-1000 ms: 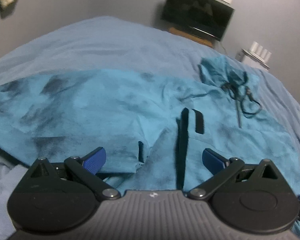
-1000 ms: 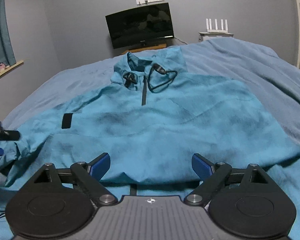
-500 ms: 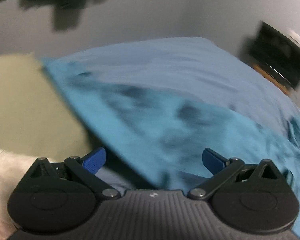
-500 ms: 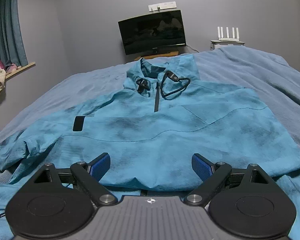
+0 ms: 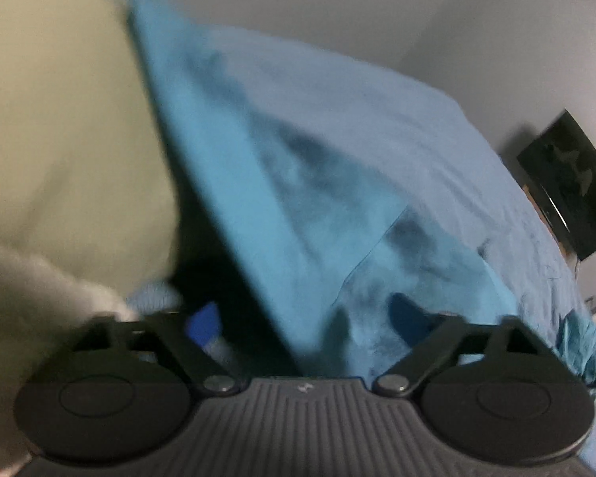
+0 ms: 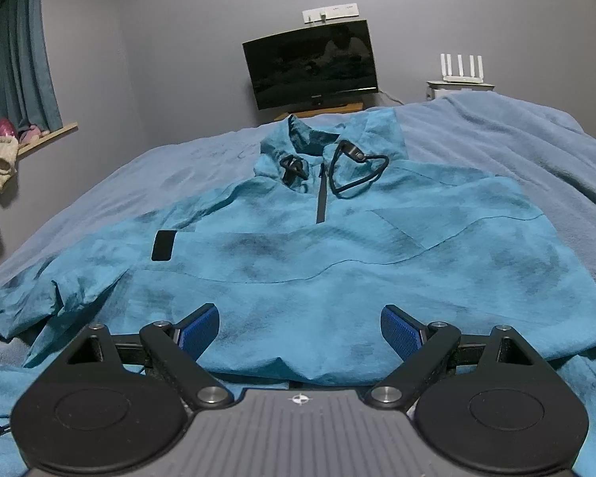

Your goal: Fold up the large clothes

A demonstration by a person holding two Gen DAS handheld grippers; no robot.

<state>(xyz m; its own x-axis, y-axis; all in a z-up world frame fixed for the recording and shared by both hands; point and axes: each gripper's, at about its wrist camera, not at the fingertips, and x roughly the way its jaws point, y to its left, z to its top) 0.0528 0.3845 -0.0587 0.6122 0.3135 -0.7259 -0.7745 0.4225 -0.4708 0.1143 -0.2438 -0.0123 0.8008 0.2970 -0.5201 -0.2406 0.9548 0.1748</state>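
Observation:
A large teal jacket (image 6: 337, 254) with dark smudges, a black zip and a black cord at the collar lies spread front-up on the bed. My right gripper (image 6: 300, 332) is open and empty, low over the jacket's near hem. In the blurred left wrist view, my left gripper (image 5: 304, 320) is open and empty over the jacket's left sleeve (image 5: 290, 206), which stretches away toward the bed's edge. The sleeve's crumpled end (image 6: 55, 298) shows at the left of the right wrist view.
A blue-grey blanket (image 6: 516, 135) covers the bed. A black TV (image 6: 312, 67) and a white router (image 6: 461, 69) stand against the far wall. A pale floor (image 5: 59, 127) lies beyond the bed's left edge. A curtain (image 6: 16, 67) hangs left.
My left gripper has swung left, from facing the jacket's body to facing the sleeve and the bed's edge. My right gripper has dropped lower and closer to the hem. Both stay open.

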